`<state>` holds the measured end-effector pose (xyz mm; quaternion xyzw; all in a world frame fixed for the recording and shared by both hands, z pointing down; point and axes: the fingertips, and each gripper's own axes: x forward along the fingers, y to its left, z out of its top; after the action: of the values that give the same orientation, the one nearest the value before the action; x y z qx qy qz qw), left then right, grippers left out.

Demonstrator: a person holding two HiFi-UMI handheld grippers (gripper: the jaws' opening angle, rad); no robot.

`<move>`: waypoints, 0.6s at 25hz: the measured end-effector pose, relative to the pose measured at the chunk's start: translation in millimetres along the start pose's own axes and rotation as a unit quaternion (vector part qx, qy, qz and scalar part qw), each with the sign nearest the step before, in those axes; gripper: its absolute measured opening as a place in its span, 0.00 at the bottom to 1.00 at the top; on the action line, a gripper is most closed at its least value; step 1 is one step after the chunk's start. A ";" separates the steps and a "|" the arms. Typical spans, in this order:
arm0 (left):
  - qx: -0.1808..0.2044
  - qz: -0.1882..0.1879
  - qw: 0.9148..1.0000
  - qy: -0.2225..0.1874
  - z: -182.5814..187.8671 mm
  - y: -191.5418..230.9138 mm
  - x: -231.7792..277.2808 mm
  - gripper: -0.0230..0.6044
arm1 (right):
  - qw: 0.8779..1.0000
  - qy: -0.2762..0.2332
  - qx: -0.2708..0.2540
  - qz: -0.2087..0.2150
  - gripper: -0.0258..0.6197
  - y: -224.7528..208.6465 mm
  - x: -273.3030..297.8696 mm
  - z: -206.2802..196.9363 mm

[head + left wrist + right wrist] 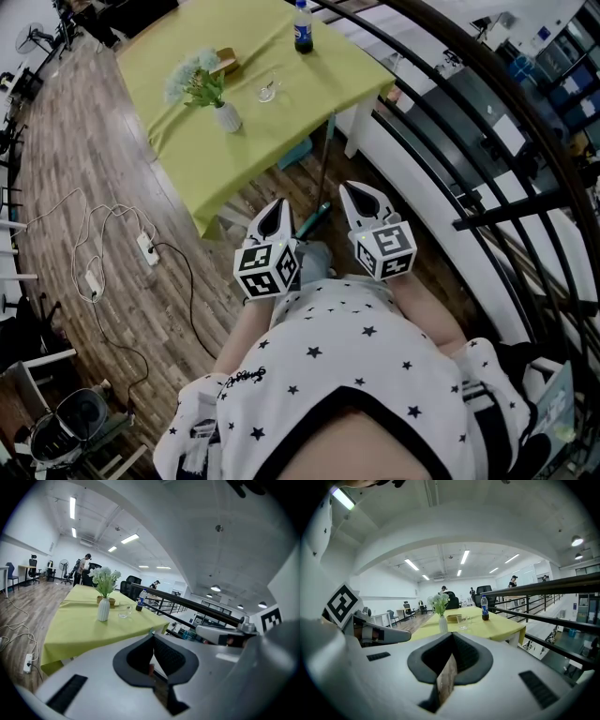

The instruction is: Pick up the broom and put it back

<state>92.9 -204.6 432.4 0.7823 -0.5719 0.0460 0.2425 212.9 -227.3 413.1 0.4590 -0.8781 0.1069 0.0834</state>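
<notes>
The broom shows only in the head view, as a thin dark pole (pixel 327 159) with a teal section (pixel 313 221) at its near end. It runs from the table's corner down toward me, and I cannot tell whether it leans or lies on the floor. My left gripper (pixel 277 202) is just left of the teal end, and my right gripper (pixel 349 187) is just right of the pole. Neither touches the broom. In the left gripper view the left gripper (pixel 151 635) has its tips together and holds nothing. The right gripper (pixel 452 634) is likewise shut and empty.
A table with a yellow-green cloth (pixel 187 150) stands ahead, bearing a flower vase (pixel 227 116), a glass (pixel 268 91) and a bottle (pixel 303 28). A black railing (pixel 487 122) runs along the right. A power strip (pixel 147 248) with cables lies on the wooden floor to the left.
</notes>
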 end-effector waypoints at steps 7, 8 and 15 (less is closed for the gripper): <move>0.002 -0.011 1.000 0.002 1.1 -2.9 -0.2 0.06 | 1.000 -0.005 0.006 0.003 0.03 3.4 -0.7 2.0; 0.003 -0.013 1.000 0.002 1.5 -3.3 -0.1 0.06 | 1.000 -0.006 0.006 0.003 0.03 3.9 -0.6 2.4; 0.005 -0.027 1.000 0.001 6.0 -6.3 -1.6 0.06 | 1.000 -0.010 0.006 0.003 0.03 6.7 -0.3 6.5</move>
<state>96.9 -204.4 424.5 0.7986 -0.5502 0.0433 0.2401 207.2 -225.1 406.1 0.4577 -0.8797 0.1080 0.0709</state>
